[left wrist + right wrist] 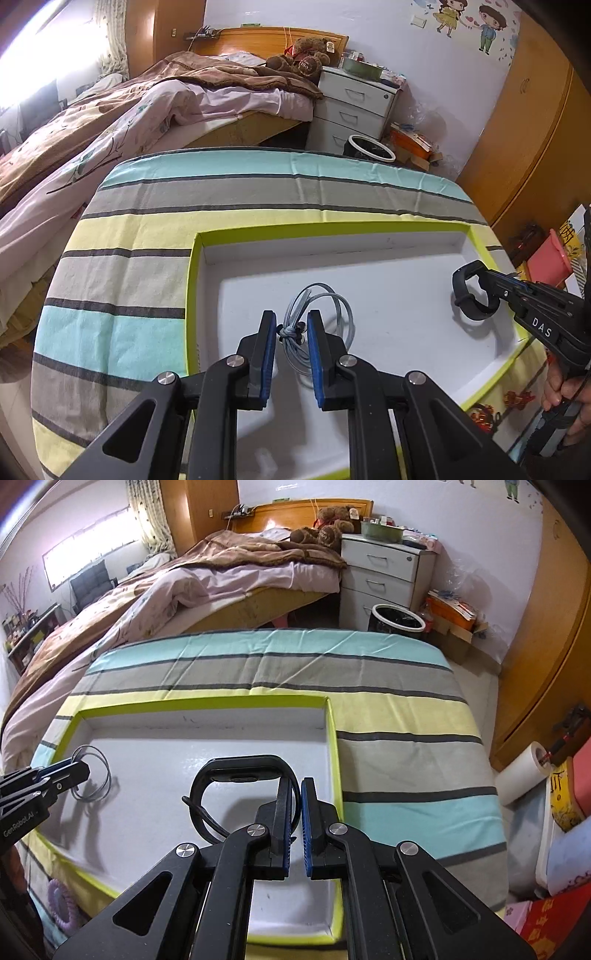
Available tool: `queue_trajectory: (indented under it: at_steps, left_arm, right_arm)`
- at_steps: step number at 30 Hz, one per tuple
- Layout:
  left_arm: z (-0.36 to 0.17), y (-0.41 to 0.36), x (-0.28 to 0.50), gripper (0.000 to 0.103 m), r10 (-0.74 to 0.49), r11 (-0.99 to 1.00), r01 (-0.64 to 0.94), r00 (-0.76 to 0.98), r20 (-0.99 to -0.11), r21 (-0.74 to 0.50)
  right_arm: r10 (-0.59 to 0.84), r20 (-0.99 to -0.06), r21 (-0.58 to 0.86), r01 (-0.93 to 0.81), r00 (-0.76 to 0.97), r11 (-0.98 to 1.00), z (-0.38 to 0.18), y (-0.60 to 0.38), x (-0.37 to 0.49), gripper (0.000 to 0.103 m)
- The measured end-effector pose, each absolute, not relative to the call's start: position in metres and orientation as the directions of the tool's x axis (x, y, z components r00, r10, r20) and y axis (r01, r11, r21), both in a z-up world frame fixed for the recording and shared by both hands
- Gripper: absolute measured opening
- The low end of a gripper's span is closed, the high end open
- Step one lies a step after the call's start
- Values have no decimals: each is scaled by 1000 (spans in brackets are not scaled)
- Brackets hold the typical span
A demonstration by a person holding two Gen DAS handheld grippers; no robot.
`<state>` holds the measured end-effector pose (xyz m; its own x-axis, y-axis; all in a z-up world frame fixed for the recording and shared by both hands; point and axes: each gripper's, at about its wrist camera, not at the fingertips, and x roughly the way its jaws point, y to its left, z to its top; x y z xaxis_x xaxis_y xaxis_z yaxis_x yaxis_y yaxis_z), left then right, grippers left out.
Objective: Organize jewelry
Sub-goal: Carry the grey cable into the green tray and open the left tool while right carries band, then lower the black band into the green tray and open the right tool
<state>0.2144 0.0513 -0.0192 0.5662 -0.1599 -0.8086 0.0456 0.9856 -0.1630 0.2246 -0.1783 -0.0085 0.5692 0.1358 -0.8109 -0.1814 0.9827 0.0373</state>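
Observation:
A shallow white tray with a lime-green rim (194, 295) (334, 760) lies on the striped cloth. My left gripper (291, 321) (83, 770) is shut on the knot of a coiled grey cord necklace (332, 306) (94, 775), and its loops hang over the tray's left part. My right gripper (295, 786) (480, 275) is shut on the strap of a black wristband (240, 771) (474, 295). It holds the band over the tray's right part, and a shadow falls on the floor beneath it. A hand grips the right tool's handle at the right edge of the left wrist view.
The striped cloth (122, 280) covers the table around the tray. A purple spiral hair tie (59, 904) lies off the tray's near left corner. A paper roll (524, 771) and boxes crowd the right side. A bed (110, 122), a drawer unit (354, 107) and a bin (369, 147) stand beyond.

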Motion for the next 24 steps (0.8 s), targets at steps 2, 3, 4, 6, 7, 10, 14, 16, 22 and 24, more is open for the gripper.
queue_trajectory:
  at_steps: [2,3,4,6,7,10,14,16,22,24]
  left_arm:
    - [-23,52,216,17,-161,985,40,555,-816,-167]
    - [-26,53,217,17,-155,986,33,549,-821,-164]
    - [-26,53,218,17,-154,986,31,552,-820,-165]
    - [-26,53,218,17,-157,985,33,553,-818,-167]
    - [-26,54,218,17,-157,986,33,553,-818,-166]
    - [-26,54,219,17,-156,986,32,553,-818,-166]
    - [-27,53,219,18,-147,987,26,549,-823,-159]
    - [-27,53,219,21,-149,987,28,549,-823,-159]
    - [-23,51,214,39,-151,986,26,554,-819,-164]
    - [-16,51,207,39,-157,985,30,573,-804,-170]
  right_arm:
    - [134,-818,36,-183,559,982,-12,-177,228,5]
    - [133,-821,34,-185,555,982,-14,-177,229,5]
    - [130,-825,32,-185,550,982,-15,-176,229,5]
    - [123,-828,25,-183,546,983,-17,-176,230,5]
    - [123,-830,27,-181,544,983,-17,-177,230,5]
    - [123,-832,27,-183,541,983,-18,-176,234,5]
    - [113,-834,16,-182,540,983,-18,-175,234,5]
    - [115,-834,18,-181,540,983,-18,-175,235,6]
    - [119,-820,20,-180,560,984,-14,-175,232,15]
    - [121,-813,22,-178,570,984,-11,-177,229,15]
